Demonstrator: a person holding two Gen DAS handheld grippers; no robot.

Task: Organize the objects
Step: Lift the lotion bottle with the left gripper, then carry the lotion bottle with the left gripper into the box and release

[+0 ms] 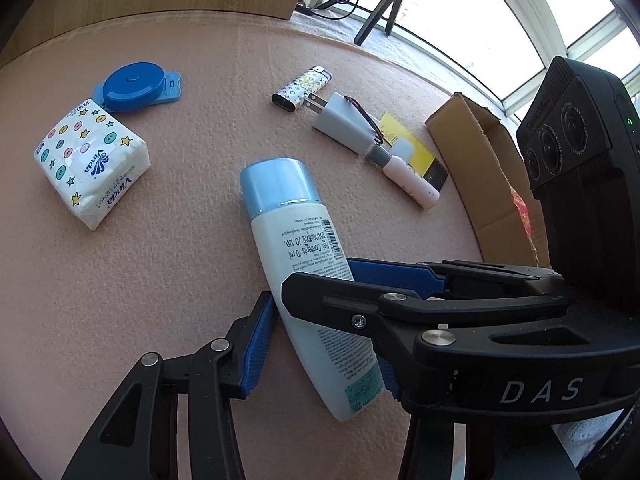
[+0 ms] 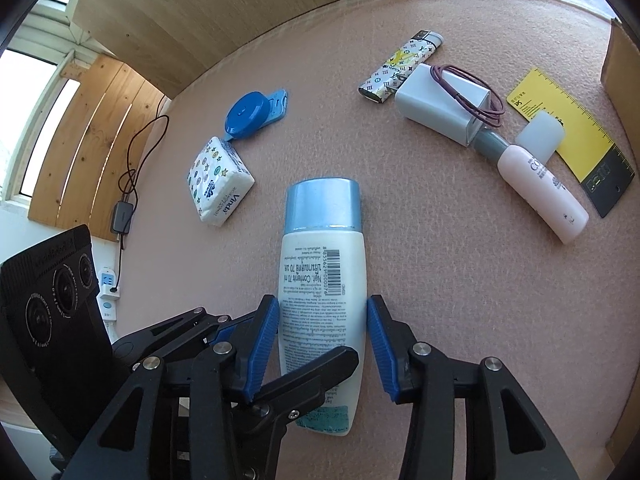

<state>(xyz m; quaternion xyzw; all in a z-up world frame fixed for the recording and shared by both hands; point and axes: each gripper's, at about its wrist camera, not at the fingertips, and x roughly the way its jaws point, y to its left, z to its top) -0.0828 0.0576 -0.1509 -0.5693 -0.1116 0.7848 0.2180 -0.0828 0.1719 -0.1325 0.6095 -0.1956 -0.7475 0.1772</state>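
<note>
Beside the cardboard box [image 1: 480, 184], both grippers pinch the white bottle [image 2: 322, 280]; left gripper [image 1: 320, 320], right gripper [image 2: 322, 344], seemingly steadying it for lifting.

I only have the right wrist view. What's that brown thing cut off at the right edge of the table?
Observer: An open cardboard box with its flaps up, just past the yellow ruler.
Operator: Anything in it?
Observer: An orange-red patch shows at its inner wall. I can't tell what it is.
Operator: How does the left gripper sit on the bottle?
Observer: The left gripper has its blue fingers on either side of the bottle, around its lower half.
</note>
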